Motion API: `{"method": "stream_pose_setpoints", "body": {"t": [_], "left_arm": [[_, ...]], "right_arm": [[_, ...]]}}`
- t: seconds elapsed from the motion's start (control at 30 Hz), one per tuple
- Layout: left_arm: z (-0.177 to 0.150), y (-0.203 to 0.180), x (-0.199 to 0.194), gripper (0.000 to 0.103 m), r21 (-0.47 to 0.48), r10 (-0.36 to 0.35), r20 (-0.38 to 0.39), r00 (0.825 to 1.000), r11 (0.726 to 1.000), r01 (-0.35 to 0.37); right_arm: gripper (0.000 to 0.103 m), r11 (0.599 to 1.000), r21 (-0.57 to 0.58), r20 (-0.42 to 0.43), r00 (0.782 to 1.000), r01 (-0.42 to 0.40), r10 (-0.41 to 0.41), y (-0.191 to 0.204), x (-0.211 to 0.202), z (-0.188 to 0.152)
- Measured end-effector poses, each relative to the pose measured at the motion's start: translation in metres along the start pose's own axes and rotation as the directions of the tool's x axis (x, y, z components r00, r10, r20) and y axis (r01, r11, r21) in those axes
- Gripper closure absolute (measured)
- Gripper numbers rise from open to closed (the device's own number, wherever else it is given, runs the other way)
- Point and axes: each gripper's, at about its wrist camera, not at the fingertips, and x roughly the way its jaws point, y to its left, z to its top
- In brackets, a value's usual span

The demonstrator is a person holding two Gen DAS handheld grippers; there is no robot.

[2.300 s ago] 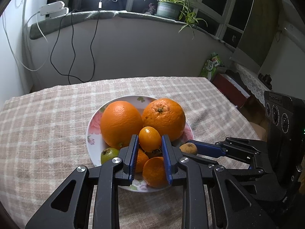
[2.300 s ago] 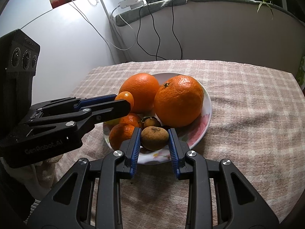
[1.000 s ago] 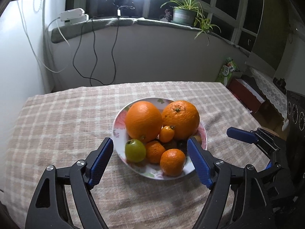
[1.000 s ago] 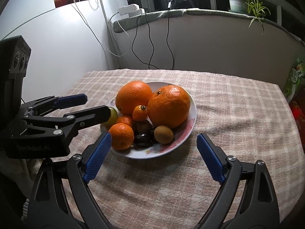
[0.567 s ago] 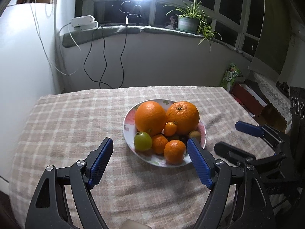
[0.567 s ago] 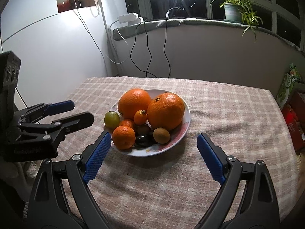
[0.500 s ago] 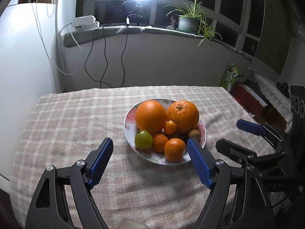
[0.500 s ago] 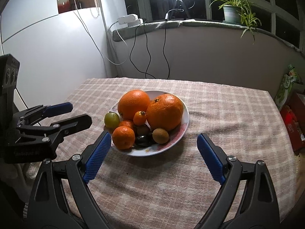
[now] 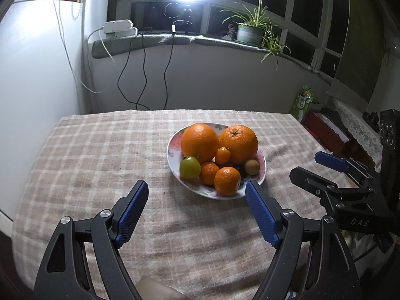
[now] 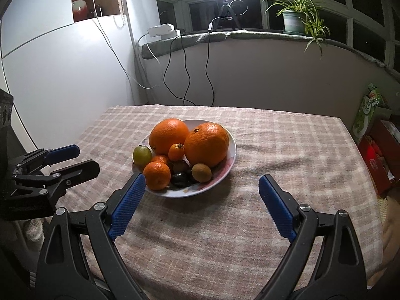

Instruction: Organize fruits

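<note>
Floral plate [image 9: 172,150] heaped with fruit at the middle of a worktop [image 9: 100,155] under a checked cloth: two large oranges [image 9: 199,142] at the back, small mandarins [image 9: 227,180], a green fruit [image 9: 190,167] and a kiwi [image 9: 252,166] in front. Left claw [image 9: 197,201] and right claw [image 10: 202,192] both spread wide, empty, hovering just short of the plate

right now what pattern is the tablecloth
Beige and pale pink plaid tablecloth, clearest in the right wrist view.
</note>
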Motion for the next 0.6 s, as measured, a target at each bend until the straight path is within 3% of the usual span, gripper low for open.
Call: {"method": "stream_pose_setpoints", "body": {"t": [0.6], "left_arm": [[-0.0008,-0.0049,-0.0096,0.023,0.008,0.000,0.022,1.000,1.000,0.000]], "right_arm": [[0.009,1.000,0.005,0.002,1.000,0.000,0.000,0.0016,-0.0025,-0.0003]]}}
